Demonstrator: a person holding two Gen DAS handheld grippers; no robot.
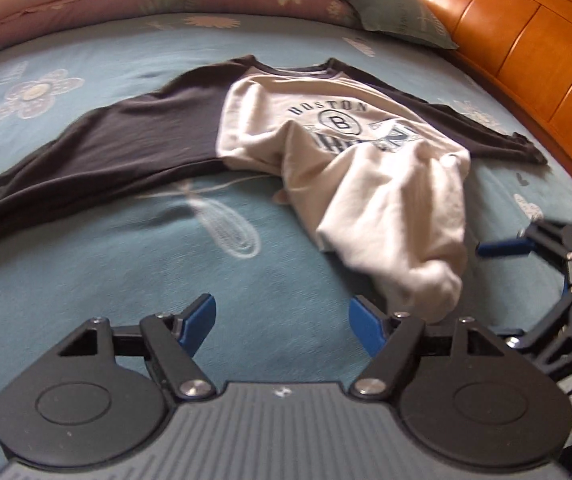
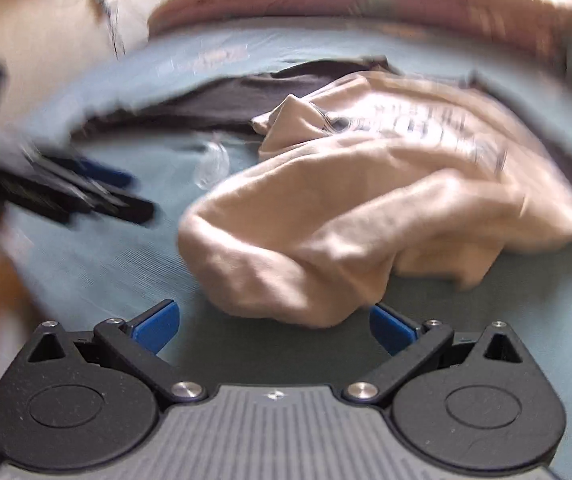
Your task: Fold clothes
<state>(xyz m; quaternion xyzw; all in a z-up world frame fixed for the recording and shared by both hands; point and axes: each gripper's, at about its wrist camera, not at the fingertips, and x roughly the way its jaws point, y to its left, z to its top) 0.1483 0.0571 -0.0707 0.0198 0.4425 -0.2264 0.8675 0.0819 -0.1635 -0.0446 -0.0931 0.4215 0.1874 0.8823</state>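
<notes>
Your left gripper [image 1: 281, 320] and right gripper [image 2: 271, 326] both stand wide open with nothing between the pads, so the shirt [image 1: 326, 152] lies free on the bed [image 1: 125, 280]. Its hem is bunched toward you, sleeves spread, probably just dropped for regripping. No containers are in view.

Right wrist view smeared: shirt [image 2: 366, 208] print unreadable, left gripper [image 2: 97, 192] just dark streak. Left wrist view: dark sleeve [image 1: 65, 176] cut off at left edge.
</notes>
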